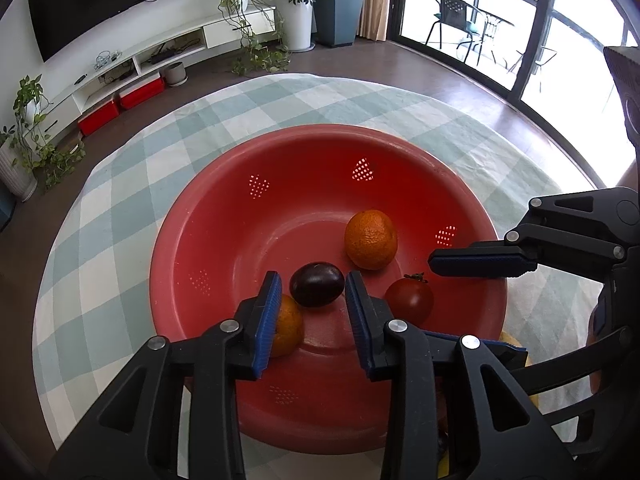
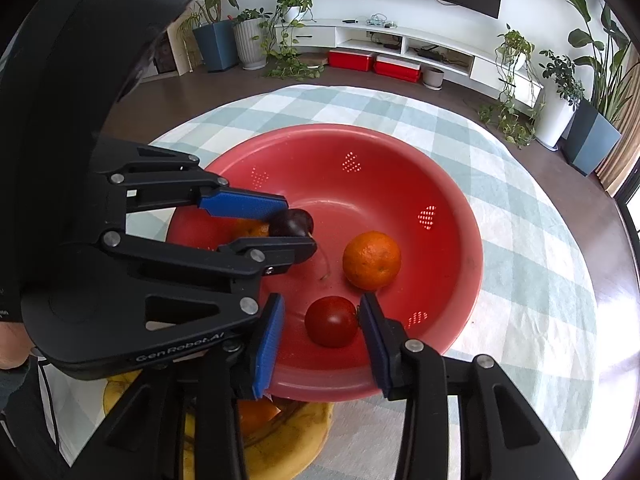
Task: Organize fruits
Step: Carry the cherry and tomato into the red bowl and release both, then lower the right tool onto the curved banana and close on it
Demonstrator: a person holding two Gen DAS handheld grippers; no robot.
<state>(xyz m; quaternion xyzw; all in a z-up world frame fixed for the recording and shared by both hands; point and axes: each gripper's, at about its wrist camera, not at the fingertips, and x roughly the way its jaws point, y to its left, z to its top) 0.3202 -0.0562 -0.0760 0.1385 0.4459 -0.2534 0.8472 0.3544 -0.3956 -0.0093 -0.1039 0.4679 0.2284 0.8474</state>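
Four fruits sit in my red bowl (image 1: 192,240) mid-desk: my left tongs (image 1: 312,284) spread around the plum (image 1: 317,284), right tongs (image 2: 322,320) spread around the tomato (image 2: 331,321).

Only readable text: "Gen Robot.AI" embossed on black body of left gripper (image 2: 298,222), lower left of right wrist view. Nothing else legible.

In the basin (image 1: 224,184) on the tablecloth (image 1: 120,184), the plum (image 1: 317,284) lies between two oranges (image 1: 371,239).
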